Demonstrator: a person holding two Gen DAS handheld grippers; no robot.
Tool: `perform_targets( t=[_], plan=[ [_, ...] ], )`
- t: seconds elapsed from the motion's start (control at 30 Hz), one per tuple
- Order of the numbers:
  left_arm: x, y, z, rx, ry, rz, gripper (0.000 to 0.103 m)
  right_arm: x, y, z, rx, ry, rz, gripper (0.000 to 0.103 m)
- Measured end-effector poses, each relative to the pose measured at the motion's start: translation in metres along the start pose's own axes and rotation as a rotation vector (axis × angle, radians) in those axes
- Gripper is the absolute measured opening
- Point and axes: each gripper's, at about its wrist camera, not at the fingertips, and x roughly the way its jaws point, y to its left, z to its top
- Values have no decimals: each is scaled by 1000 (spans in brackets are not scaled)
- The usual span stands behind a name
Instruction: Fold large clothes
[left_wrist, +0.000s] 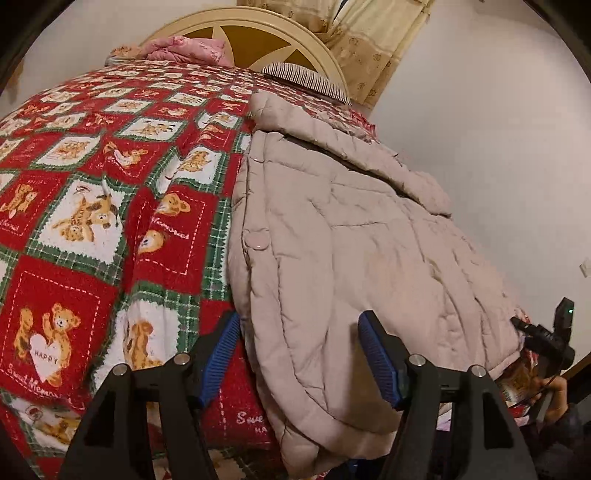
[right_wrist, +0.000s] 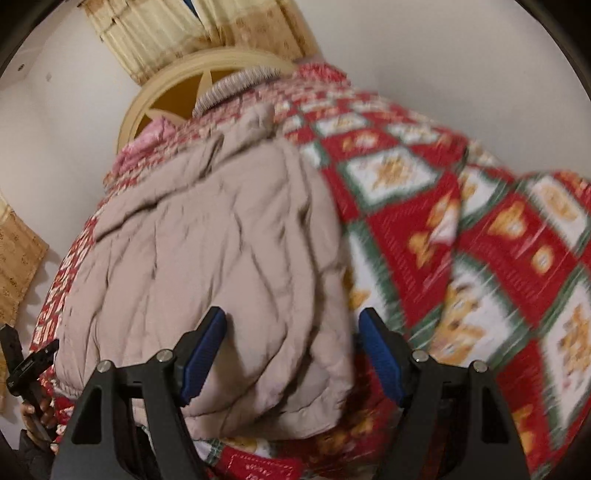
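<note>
A beige quilted coat lies flat on the bed, its snap-button front edge facing the bedspread's middle. My left gripper hovers over the coat's near hem, open, blue pads astride the hem corner without pinching it. In the right wrist view the coat fills the centre. My right gripper is open over its other near corner, with fabric between the pads but not squeezed. Each view shows the other gripper at its edge: the right gripper's body and the left gripper's body.
The bed carries a red, green and white teddy-bear bedspread, a cream headboard, a pink quilt and a striped pillow. White walls and yellow curtains stand behind. A hand grips the right handle.
</note>
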Motion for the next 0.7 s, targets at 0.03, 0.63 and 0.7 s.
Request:
perform_targets(
  t=[0.03,0.63,0.7],
  plan=[
    [0,0,0,0,3,-2,69,1,3,-1,-14,10,4,77],
    [-6,-9,-25,-36,30,-163,44,1,21,-9,-129,54,-56,28],
    [-2,-10,-27,-48,47,-178,28,-5,23,-7,-133,47,-52,16]
  ],
)
